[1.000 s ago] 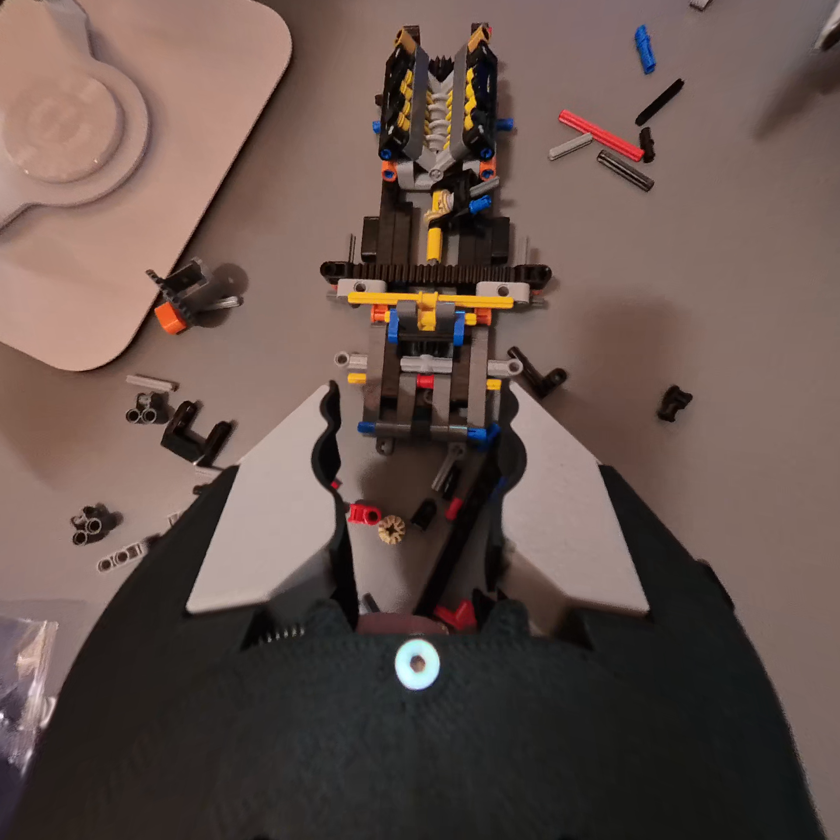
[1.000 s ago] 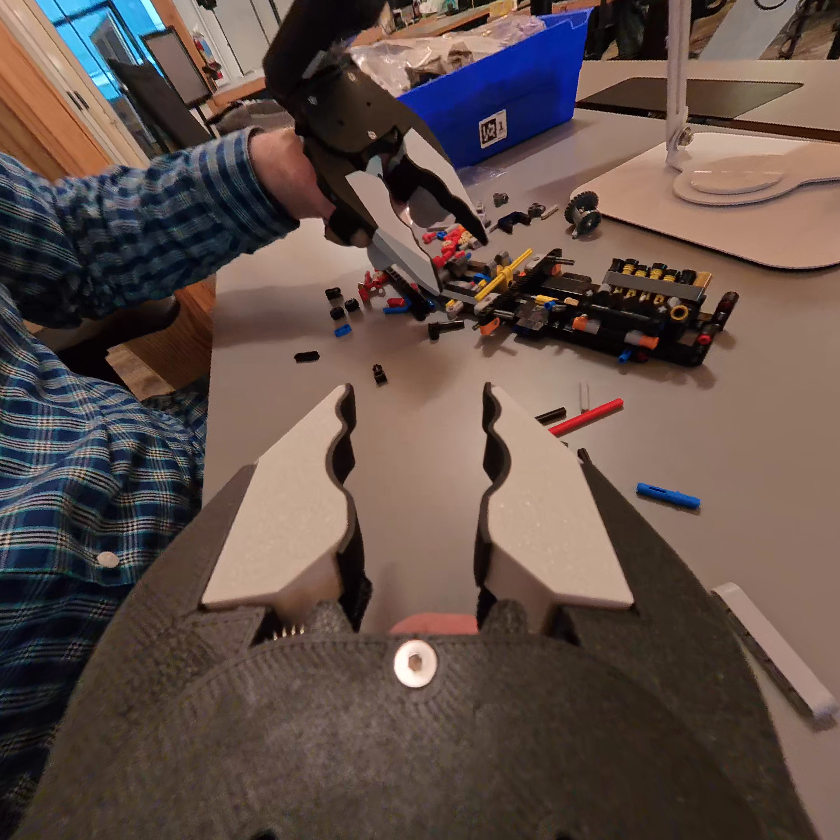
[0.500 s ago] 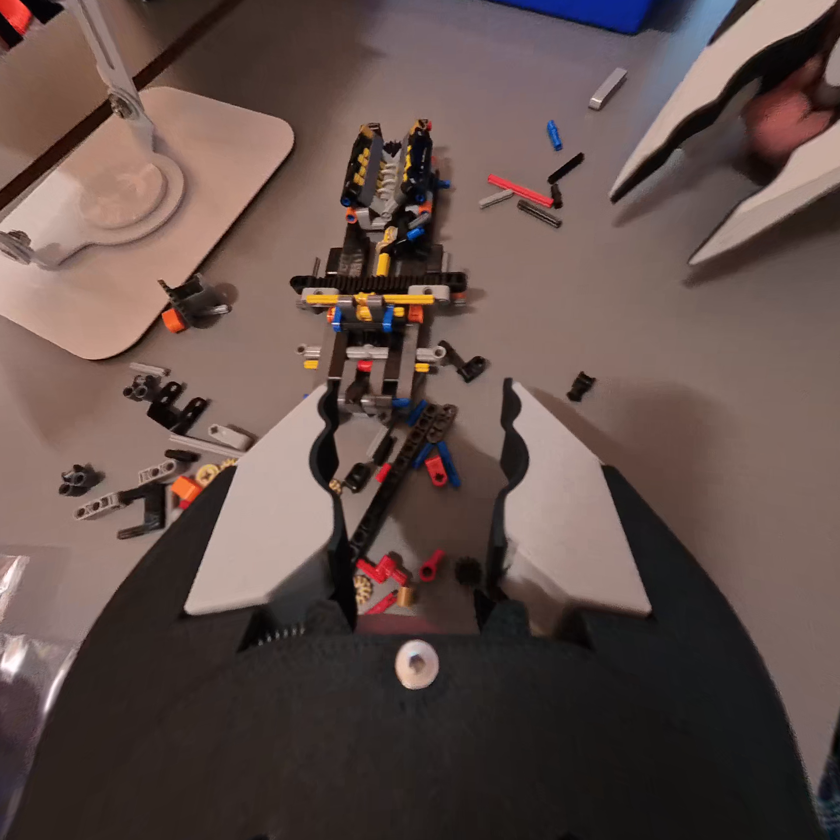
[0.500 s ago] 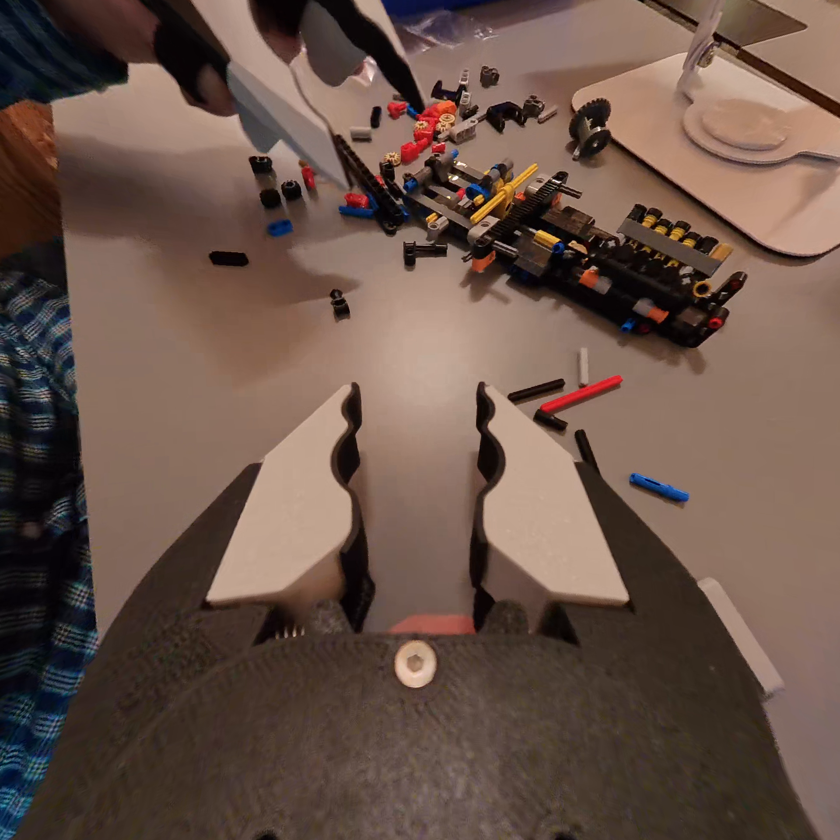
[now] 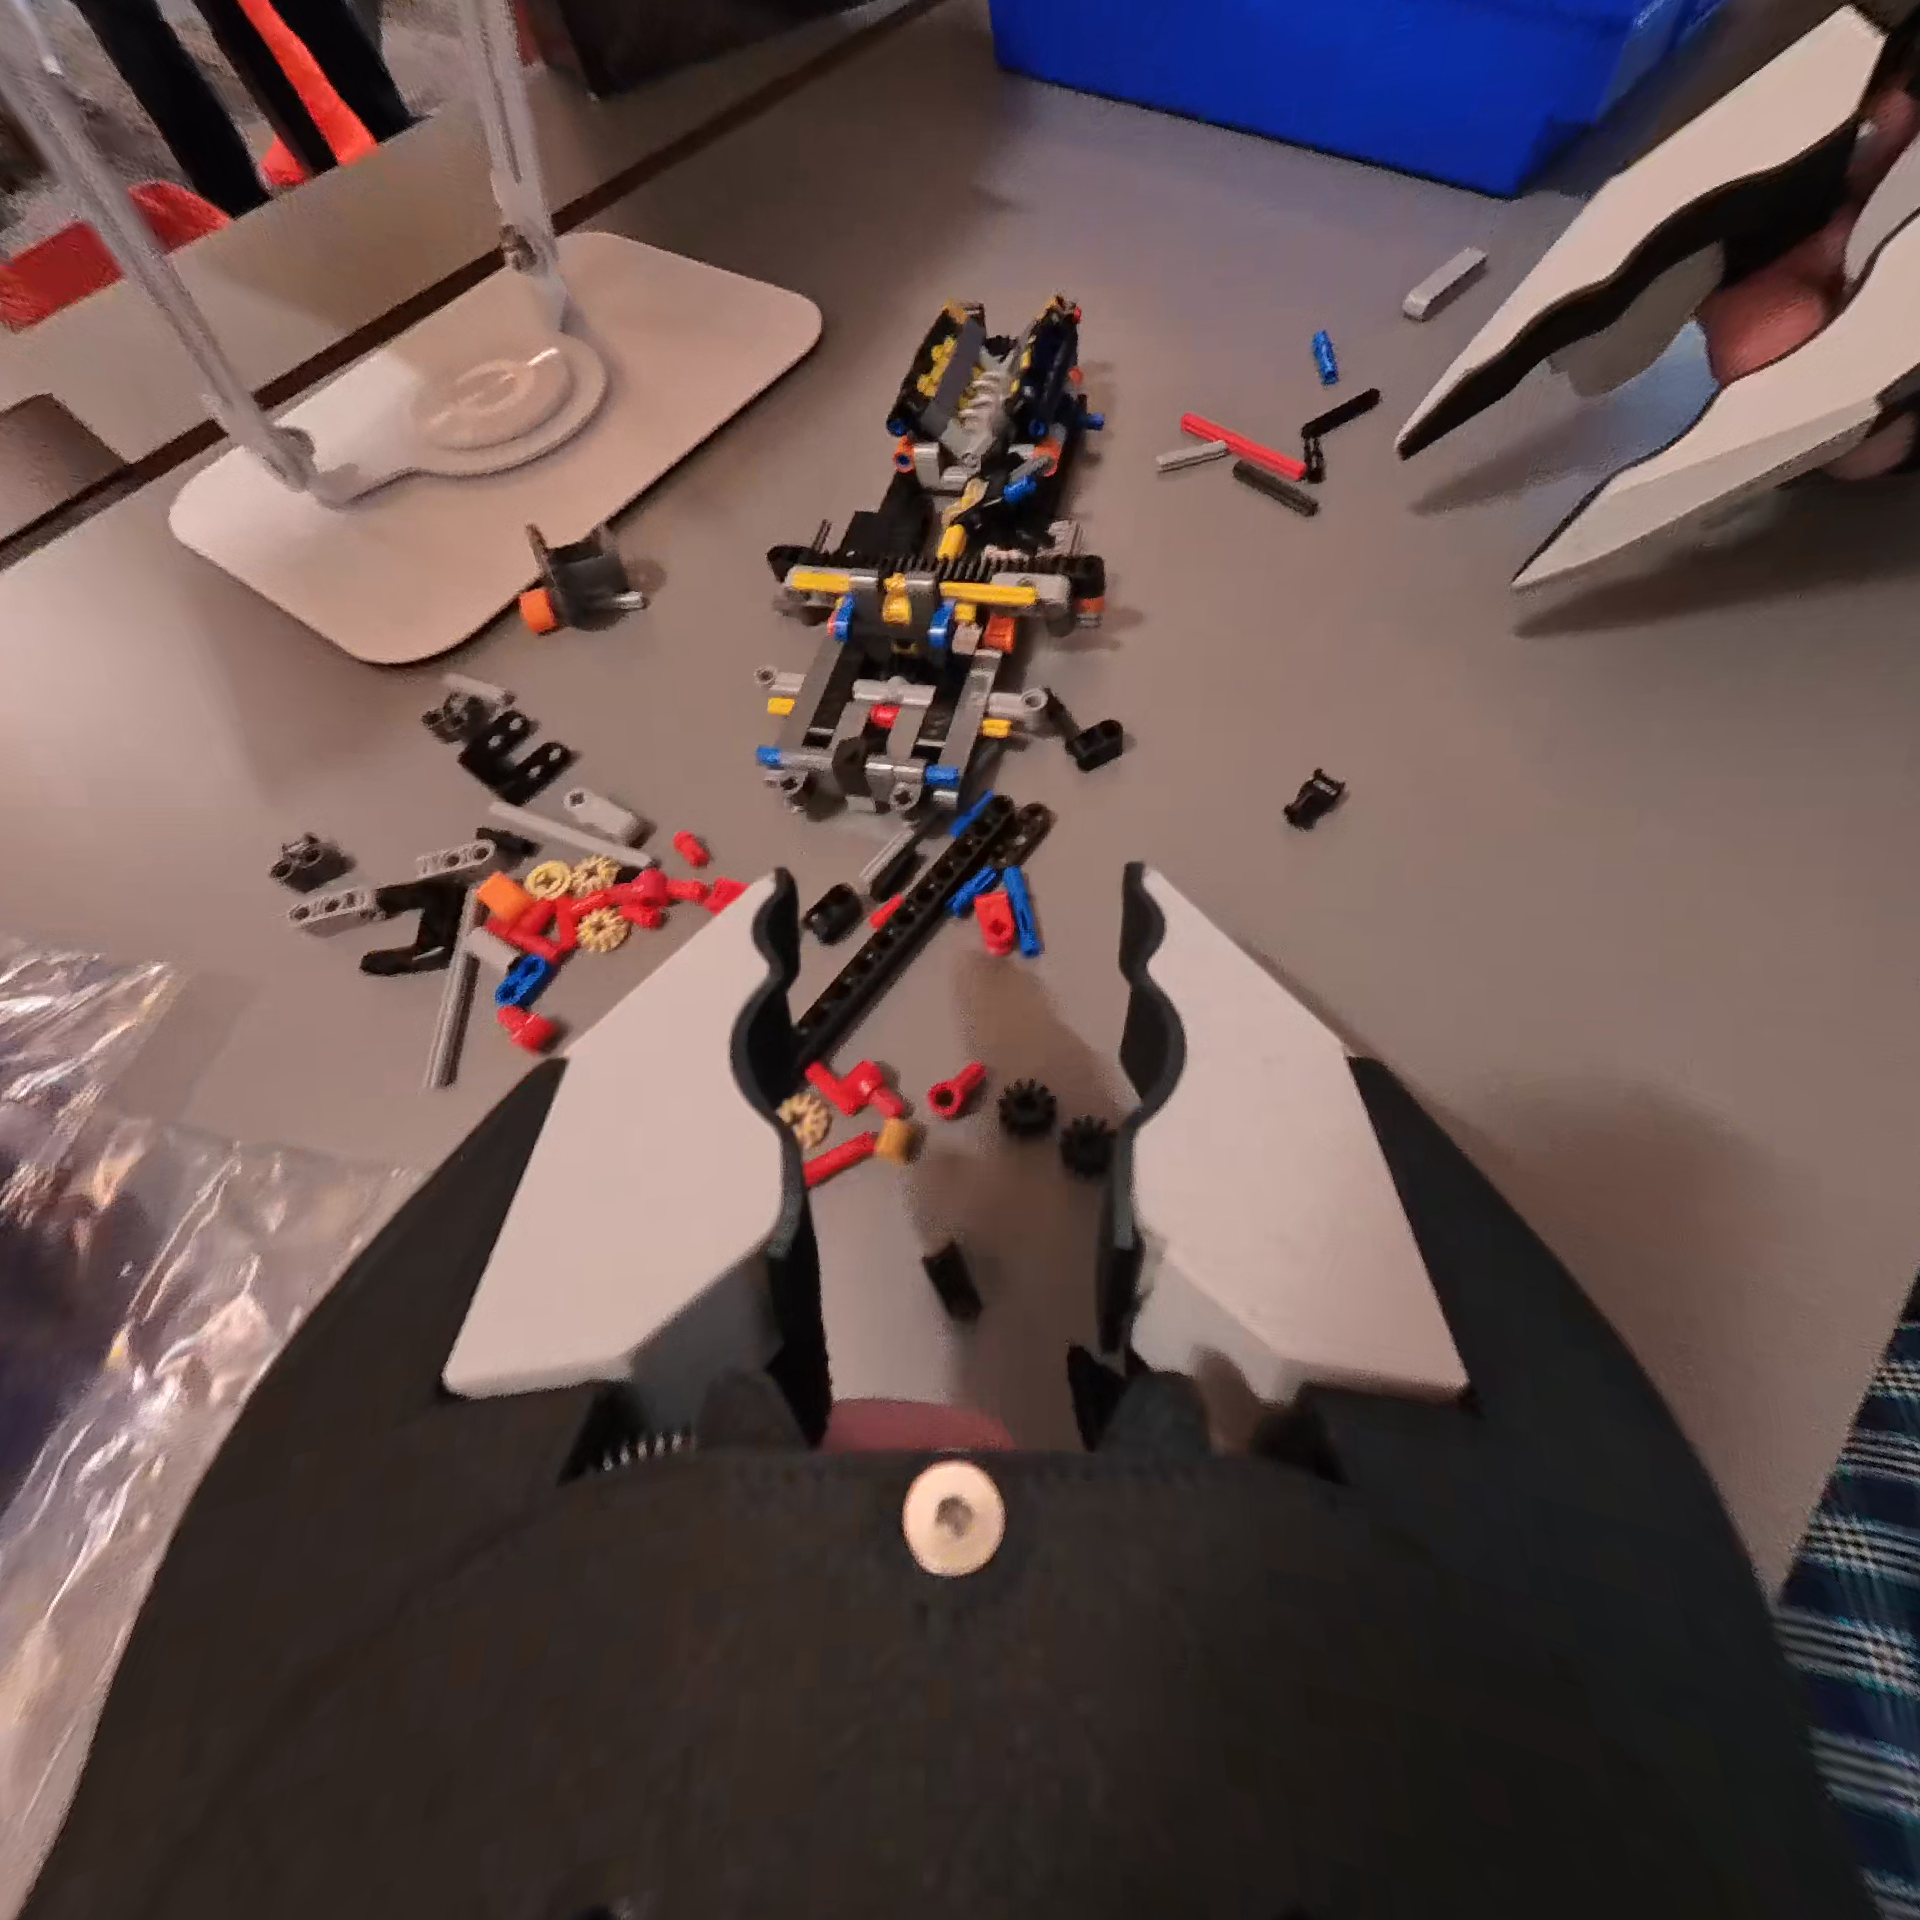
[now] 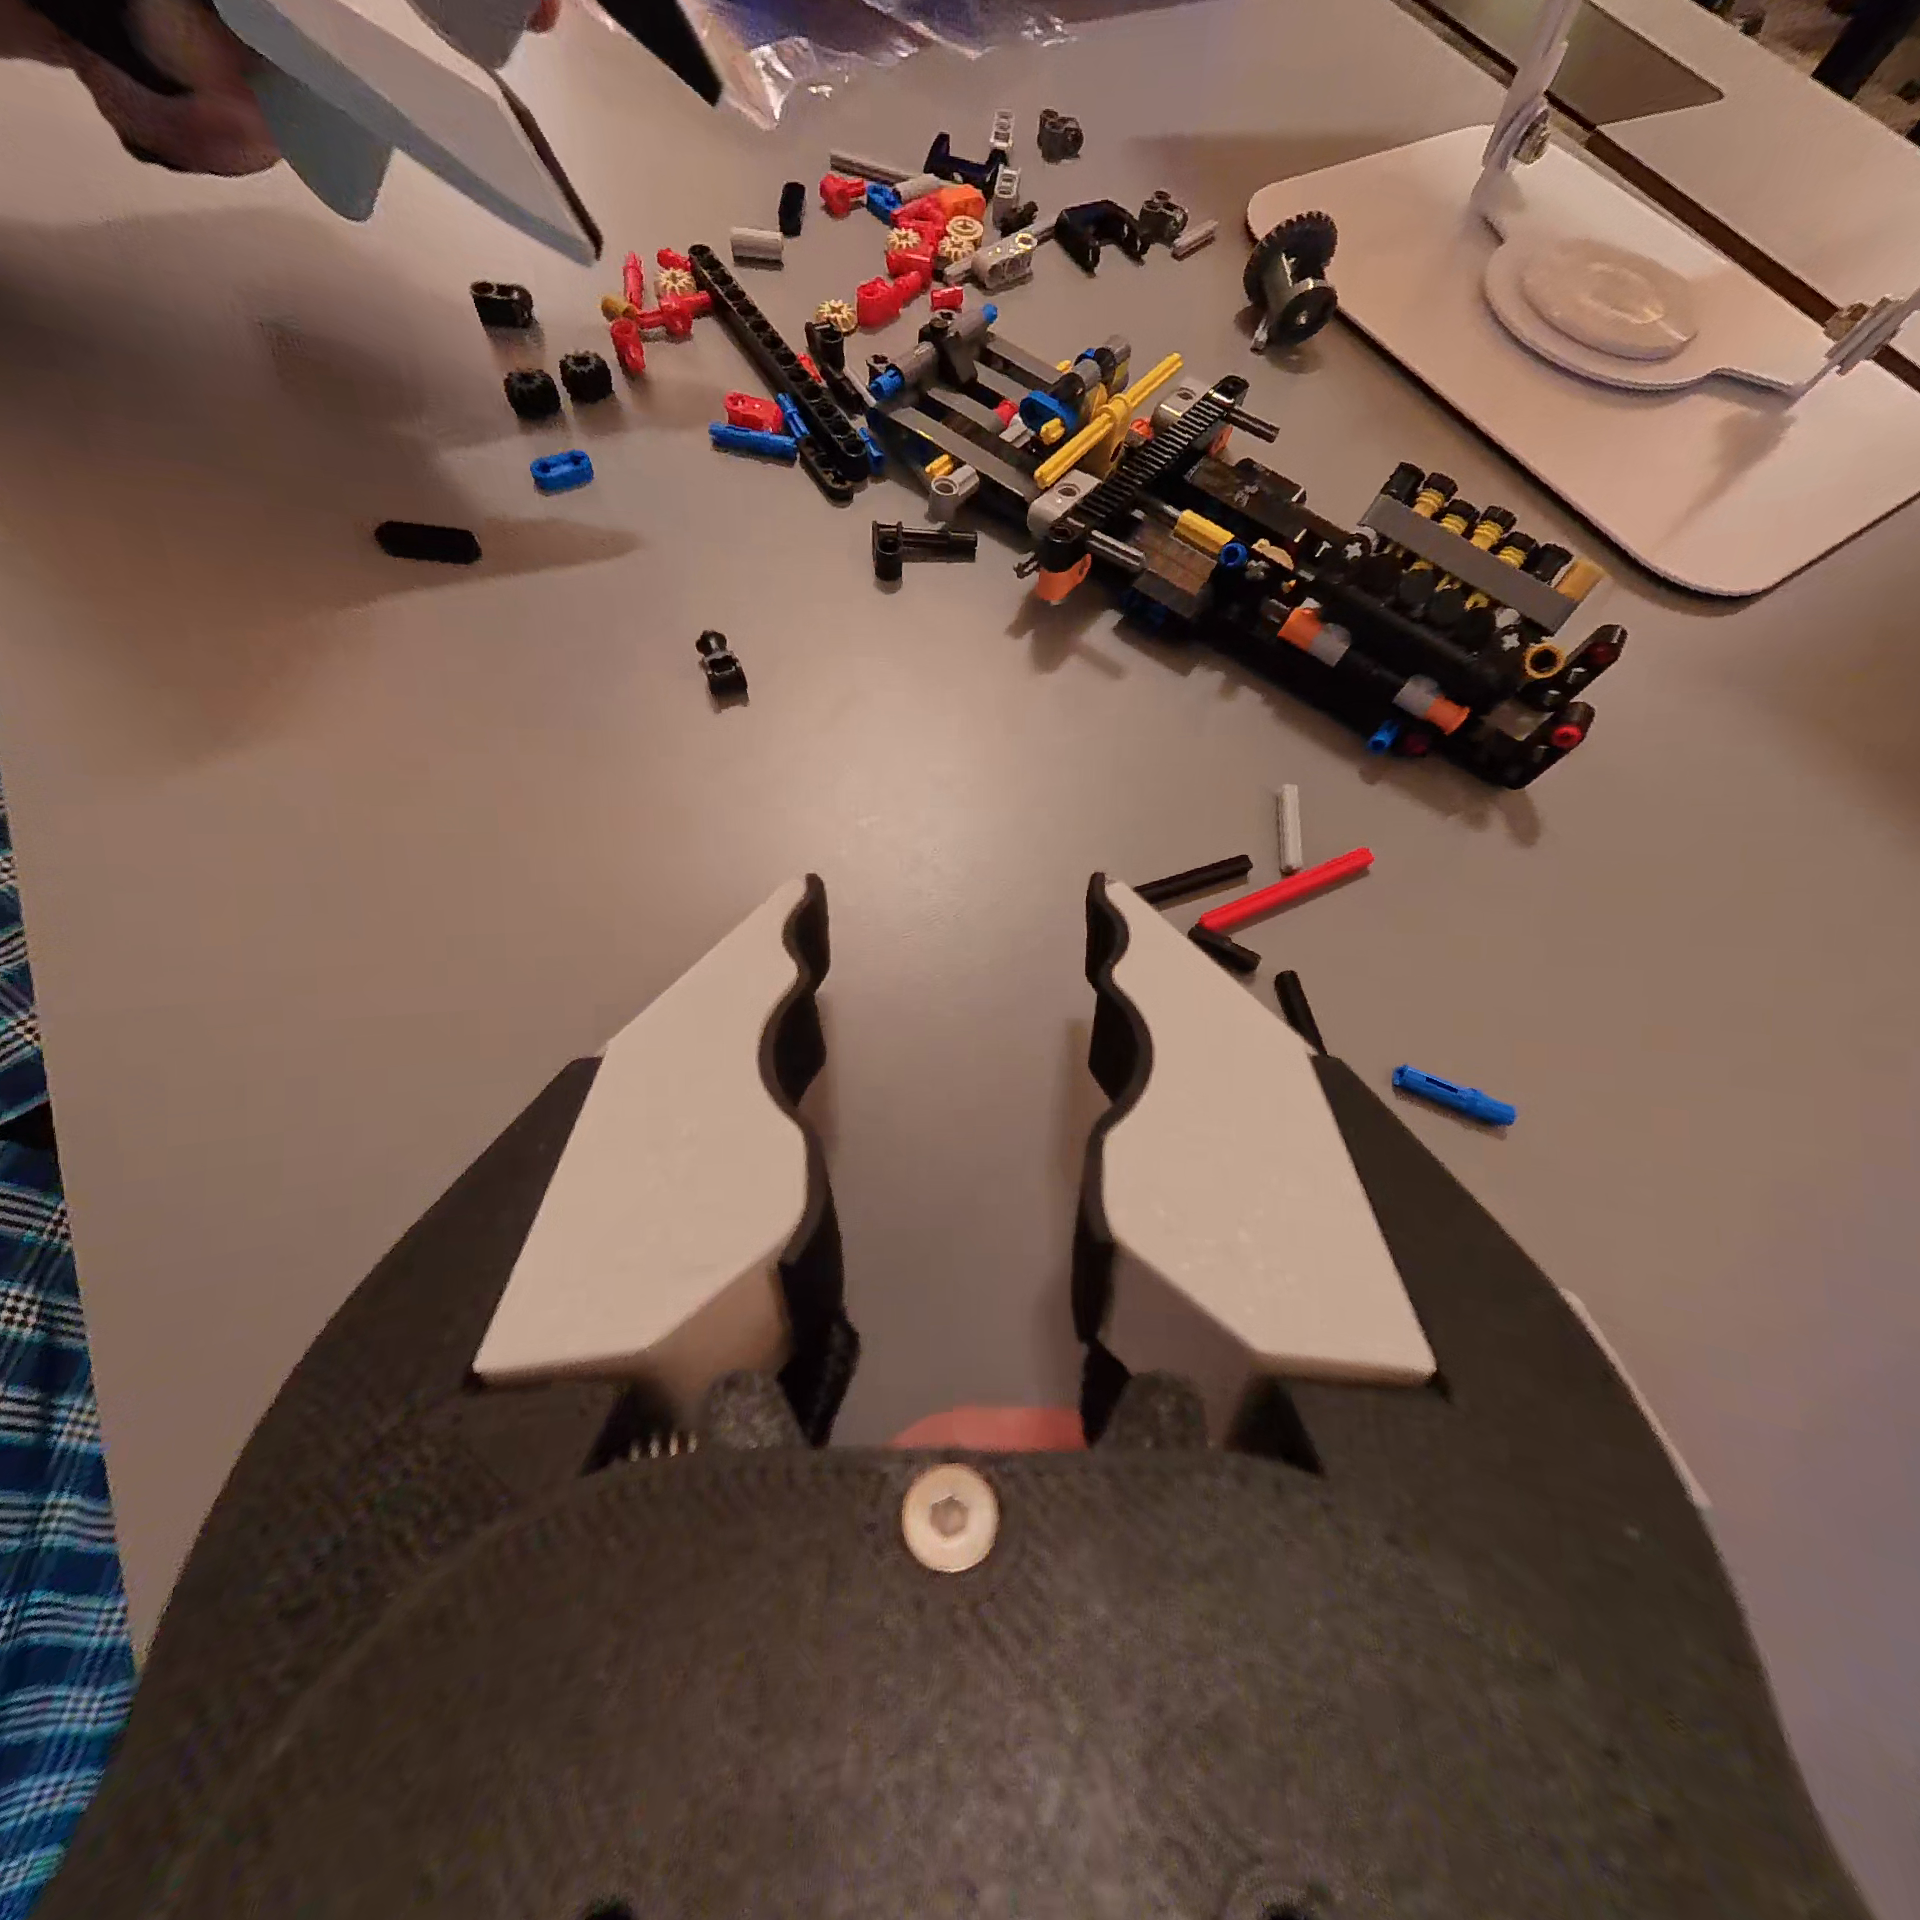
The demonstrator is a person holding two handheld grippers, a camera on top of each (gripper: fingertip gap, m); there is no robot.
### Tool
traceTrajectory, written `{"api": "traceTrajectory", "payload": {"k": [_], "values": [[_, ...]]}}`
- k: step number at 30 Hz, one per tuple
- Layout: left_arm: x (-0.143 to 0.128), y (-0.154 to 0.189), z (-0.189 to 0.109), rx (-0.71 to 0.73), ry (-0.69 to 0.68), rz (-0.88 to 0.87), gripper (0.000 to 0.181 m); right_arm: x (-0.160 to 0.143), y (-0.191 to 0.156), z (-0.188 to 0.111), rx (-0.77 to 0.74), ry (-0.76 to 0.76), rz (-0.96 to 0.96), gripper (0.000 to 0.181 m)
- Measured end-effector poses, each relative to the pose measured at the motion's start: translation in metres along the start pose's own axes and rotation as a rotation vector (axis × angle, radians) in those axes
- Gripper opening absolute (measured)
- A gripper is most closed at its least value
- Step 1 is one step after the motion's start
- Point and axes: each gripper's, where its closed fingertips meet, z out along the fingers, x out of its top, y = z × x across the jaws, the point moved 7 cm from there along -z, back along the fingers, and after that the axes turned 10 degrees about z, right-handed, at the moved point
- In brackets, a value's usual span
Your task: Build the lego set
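Observation:
The partly built lego chassis (image 5: 940,592), black and grey with yellow, blue and orange parts, lies on the grey table; it also shows in the right wrist view (image 6: 1278,561). My left gripper (image 5: 956,883) is open and empty, held above loose pieces near the chassis's near end, over a long black beam (image 5: 914,935). My right gripper (image 6: 956,894) is open and empty above bare table, short of the chassis. A red axle (image 6: 1283,888) lies just right of it. The right gripper also shows in the left wrist view (image 5: 1683,343); the left gripper shows in the right wrist view (image 6: 447,135).
Loose red, tan, black and grey pieces (image 5: 561,914) lie left of the chassis. Two black gears (image 5: 1055,1122) lie between my left fingers. A white stand base (image 5: 499,436) sits at the far left, a blue bin (image 5: 1351,73) at the back, a plastic bag (image 5: 94,1195) at the left.
My left gripper has drawn back and risen away from the chassis, so more loose pieces show. My right gripper has tilted down and moved in toward the table. Both stayed open.

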Motion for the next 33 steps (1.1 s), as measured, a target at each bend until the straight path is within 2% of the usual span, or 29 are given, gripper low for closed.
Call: {"api": "traceTrajectory", "payload": {"k": [2, 8, 13, 16, 20, 26, 33], "values": [[-0.005, -0.003, -0.006, 0.037, 0.014, -0.005, 0.052, 0.0, 0.0, -0.001, -0.004, 0.007, 0.0, 0.046], [-0.014, -0.006, -0.018, 0.063, 0.0, 0.016, 0.045, 0.001, 0.002, -0.001, -0.015, 0.015, 0.014, 0.044], [-0.018, -0.01, -0.019, 0.054, -0.007, 0.006, 0.052, 0.0, 0.003, 0.001, -0.033, -0.003, 0.009, 0.044], [-0.016, -0.009, -0.007, 0.006, -0.031, 0.025, 0.065, 0.0, 0.002, 0.002, -0.033, -0.006, 0.006, 0.045], [-0.012, -0.013, 0.024, -0.051, -0.085, 0.078, 0.076, 0.0, 0.003, 0.002, -0.033, -0.008, 0.013, 0.045], [0.006, -0.023, 0.058, -0.086, -0.104, 0.1, 0.079, -0.001, 0.004, 0.004, -0.028, -0.026, 0.018, 0.045], [-0.003, -0.032, 0.08, -0.117, -0.171, 0.07, 0.075, -0.001, 0.005, 0.004, -0.018, -0.026, 0.032, 0.045]]}}
